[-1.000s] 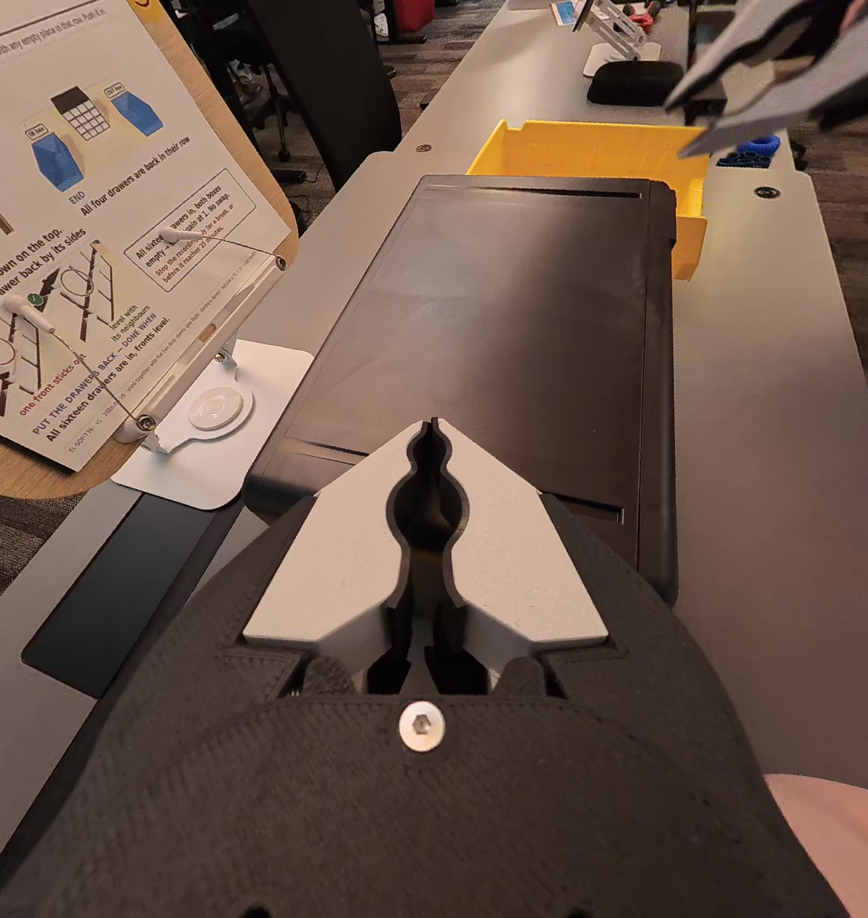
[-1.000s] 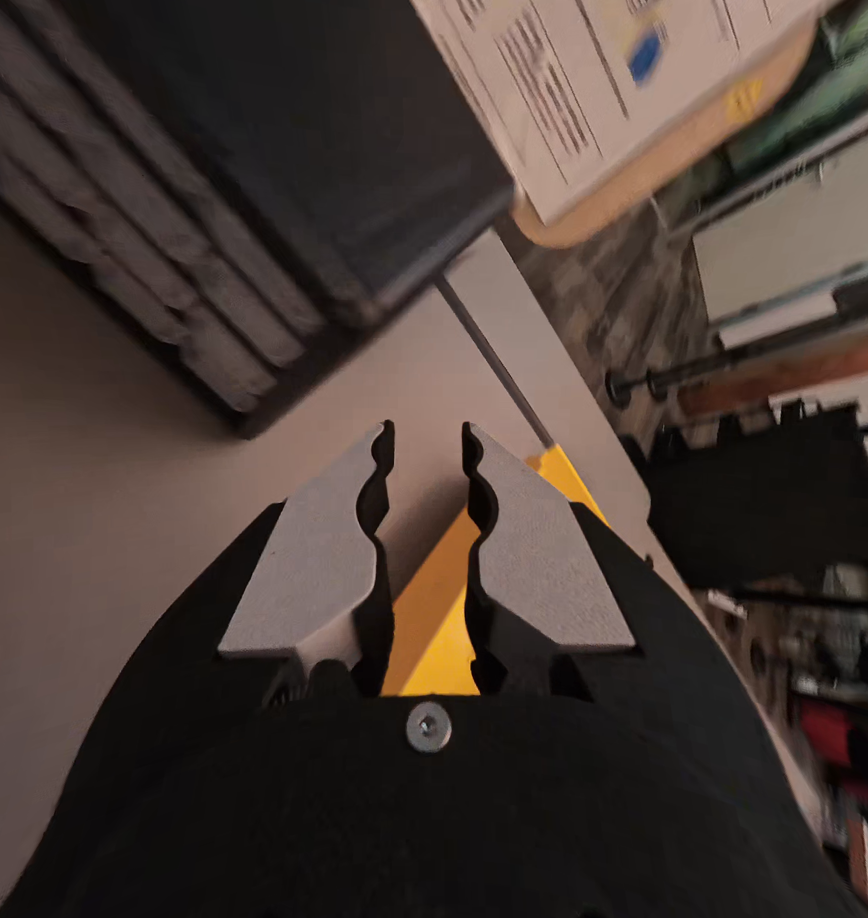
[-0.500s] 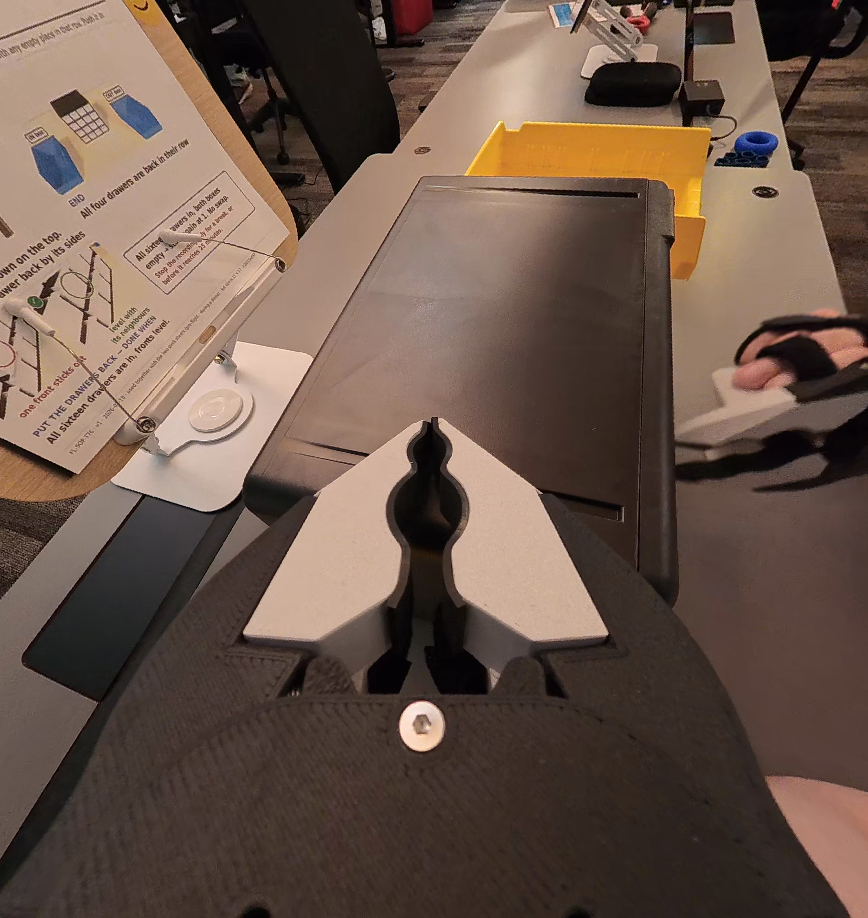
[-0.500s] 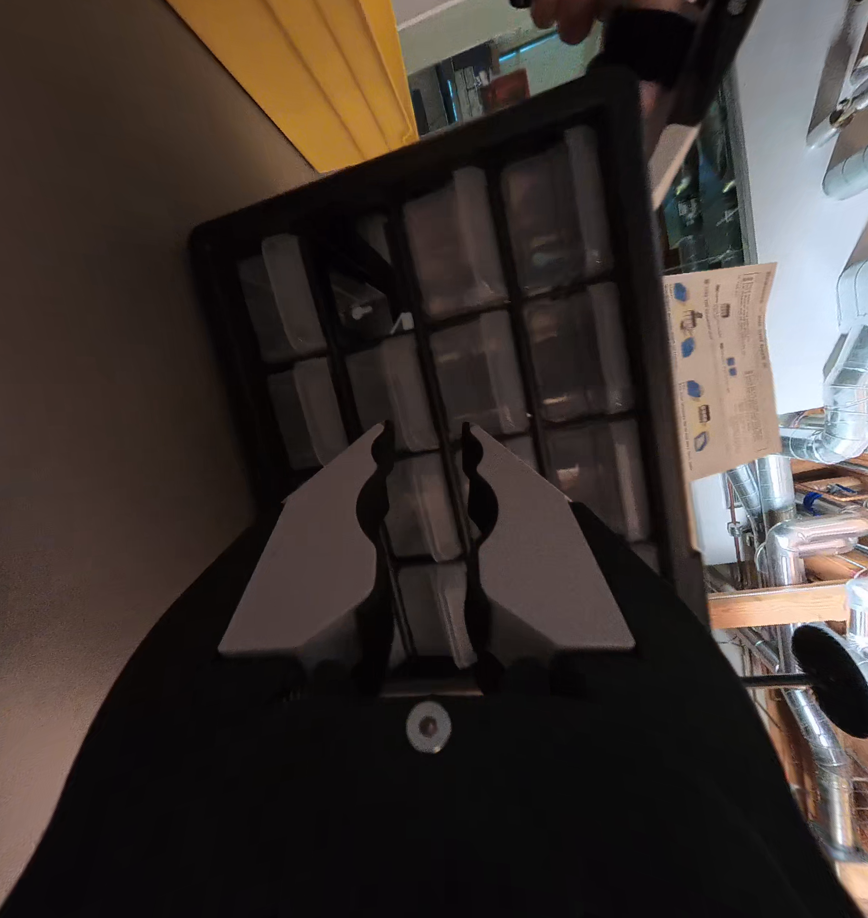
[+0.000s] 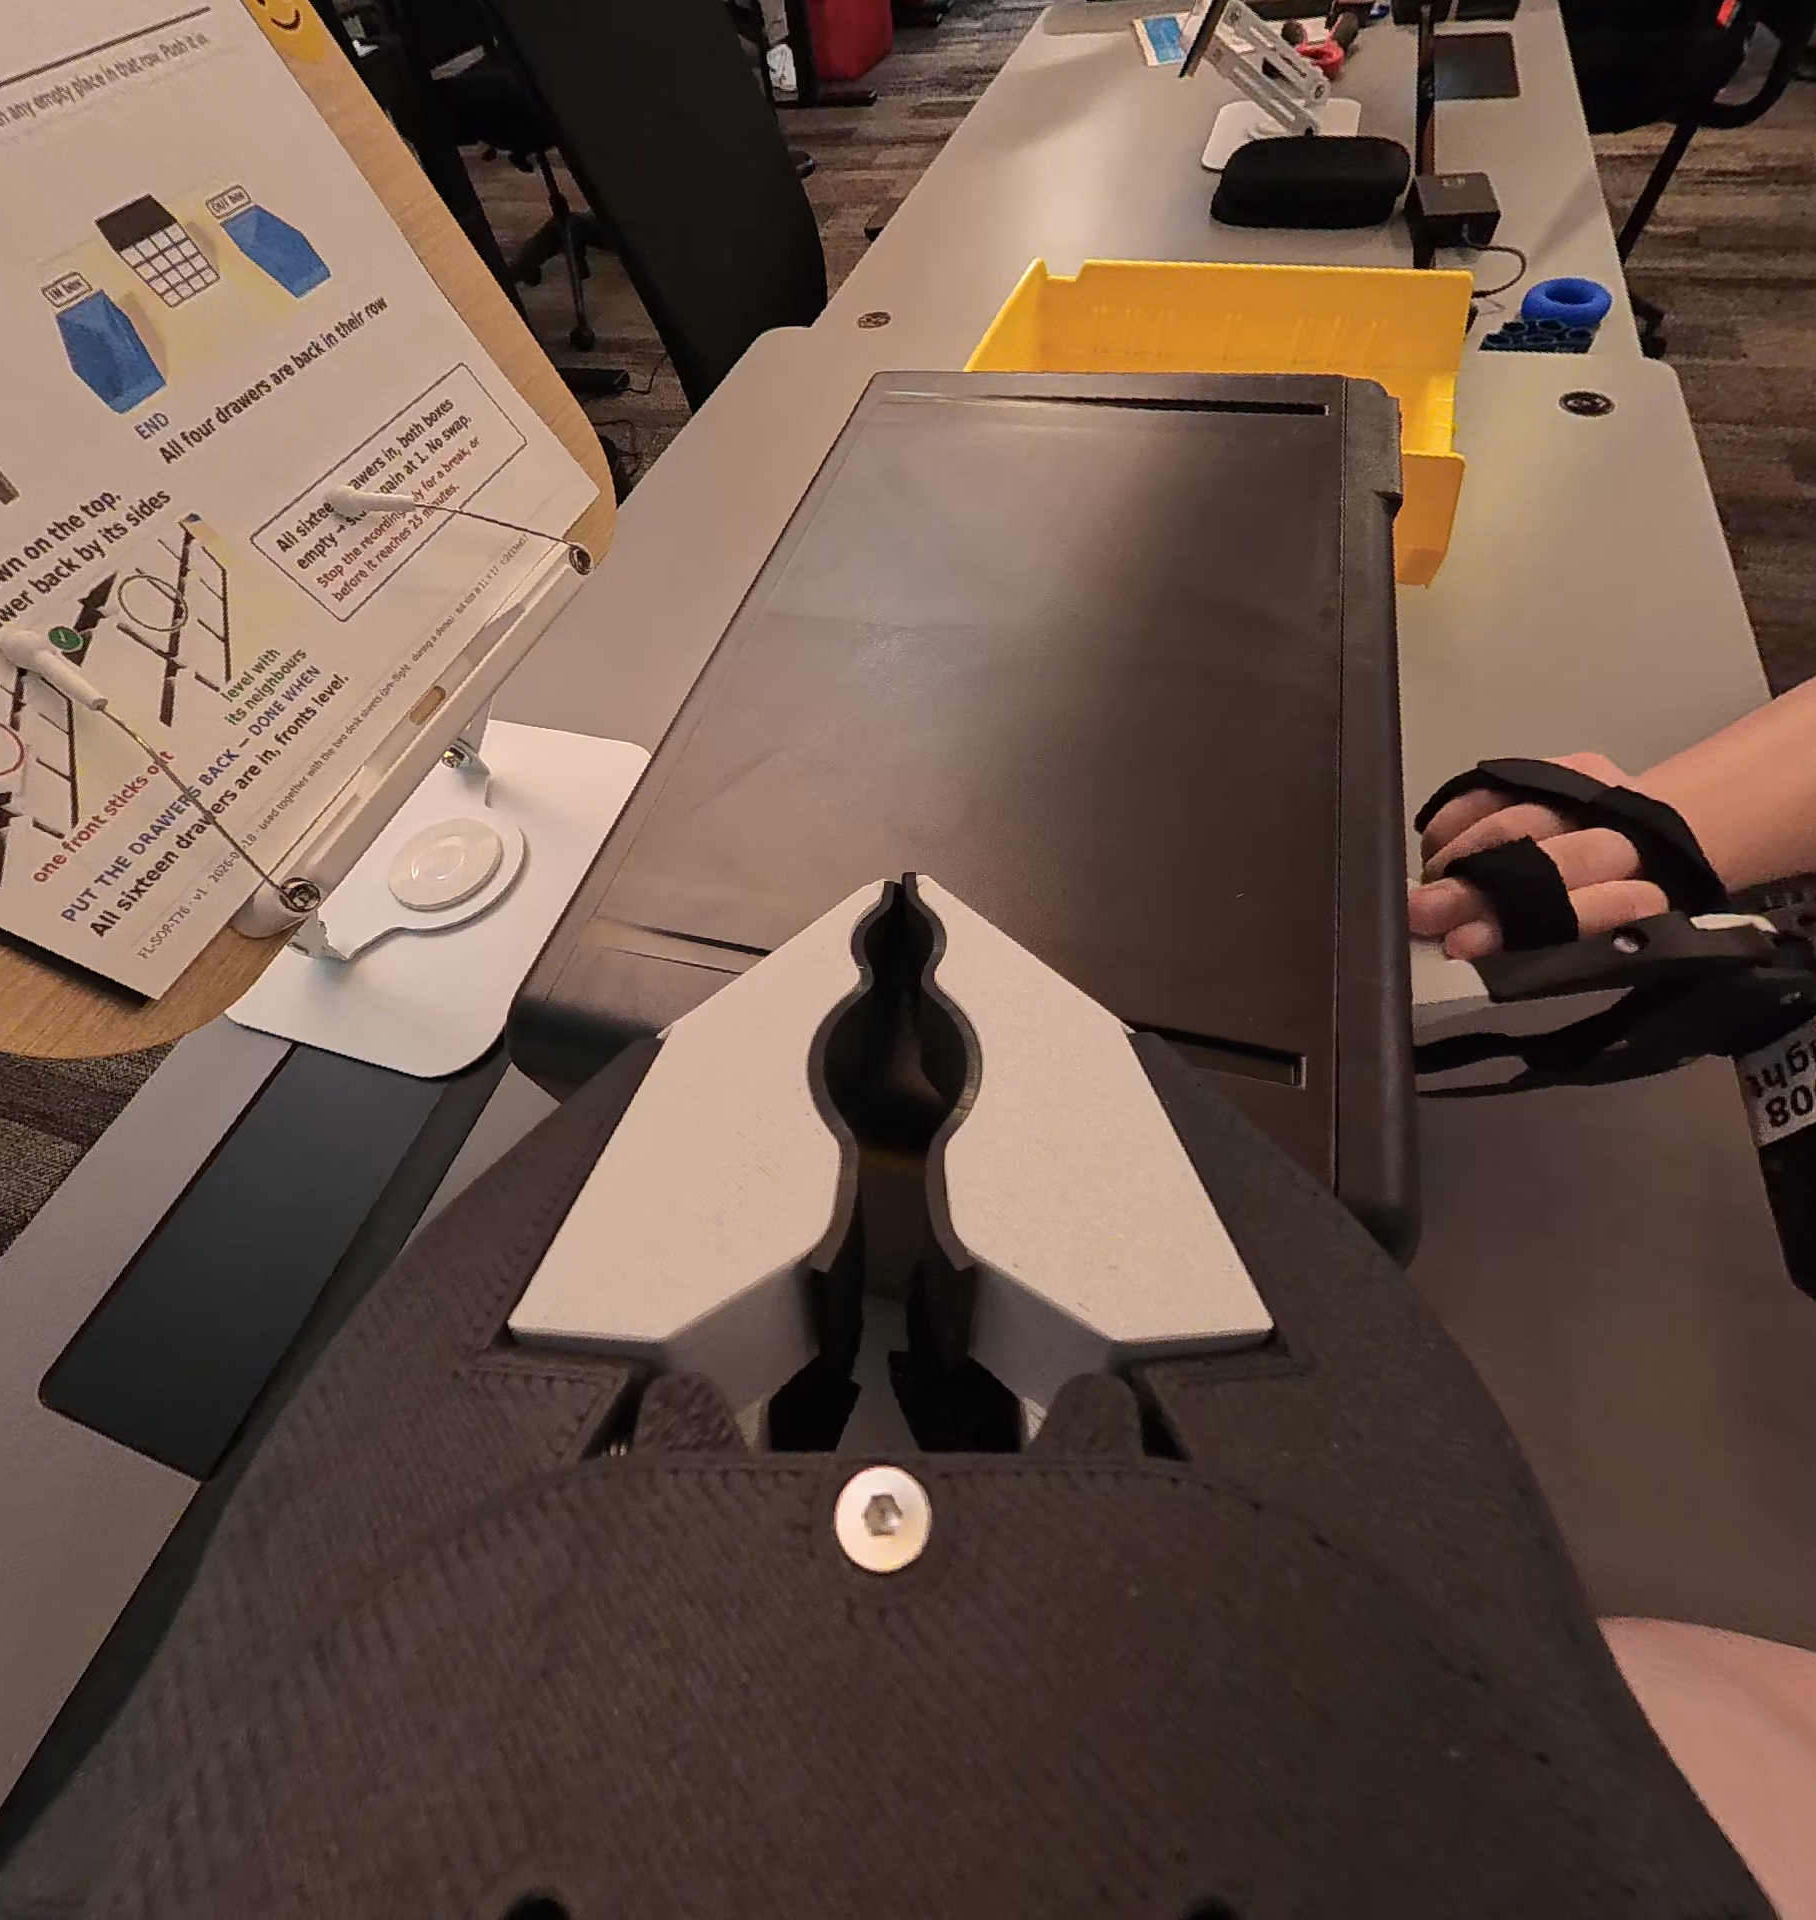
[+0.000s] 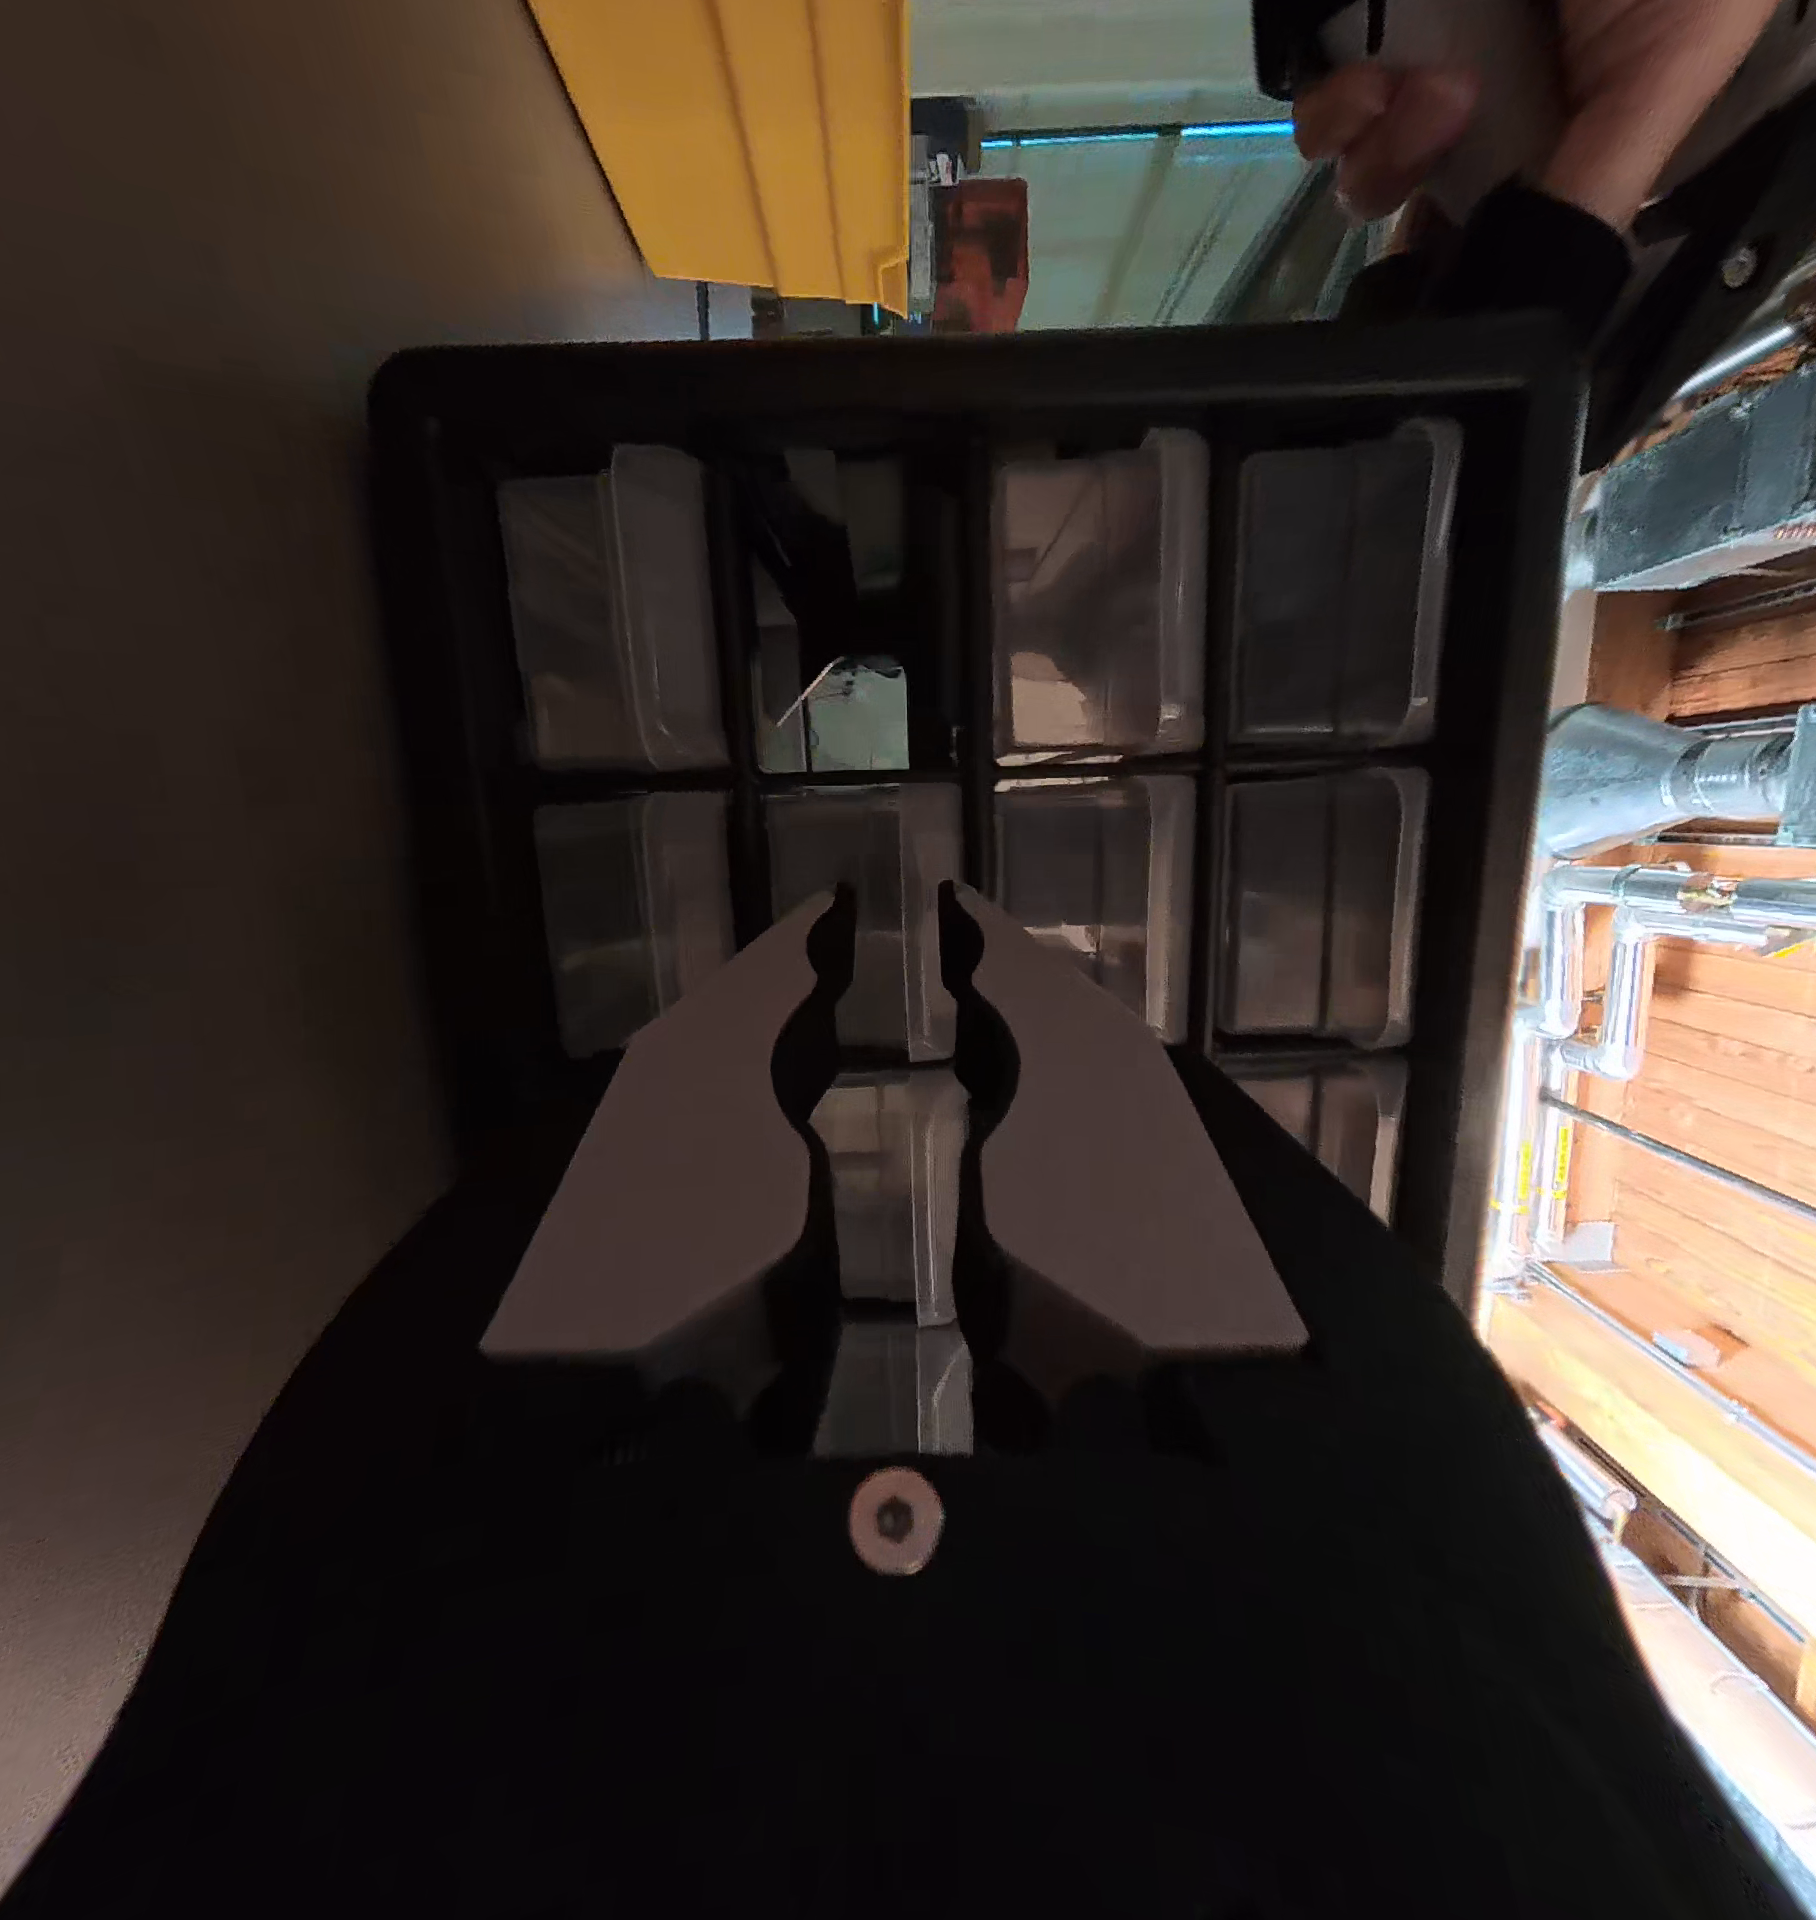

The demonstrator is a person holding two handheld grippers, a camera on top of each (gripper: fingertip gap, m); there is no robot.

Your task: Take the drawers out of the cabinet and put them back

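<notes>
Grey desk surface carries the whole set-up, and on it stands the black cabinet, seen from above in the left wrist view and face-on, rolled sideways, in the right wrist view. Behind the cabinet, touching or just beside its far end, sits a yellow bin; an instruction sheet on a stand is to the cabinet's left.

Progress, judged from the front face: the clear drawers fill nearly every visible slot, but one slot in the end column is open, with the room showing through it. So at least one drawer is out (where it lies is not visible, and the bin's inside cannot be seen). Whether the work is in the removal or the return half cannot be told; most drawers remain to be handled either way.

Left gripper rests low over the near end of the cabinet top, fingers pressed together and holding nothing; it appears placed to steady the cabinet. Right gripper is rolled on its side at the drawer face, its fingers slightly parted and empty, aimed at a drawer in the second column, next to the open slot. The person's right hand shows at the cabinet's front edge in the left wrist view.
</notes>
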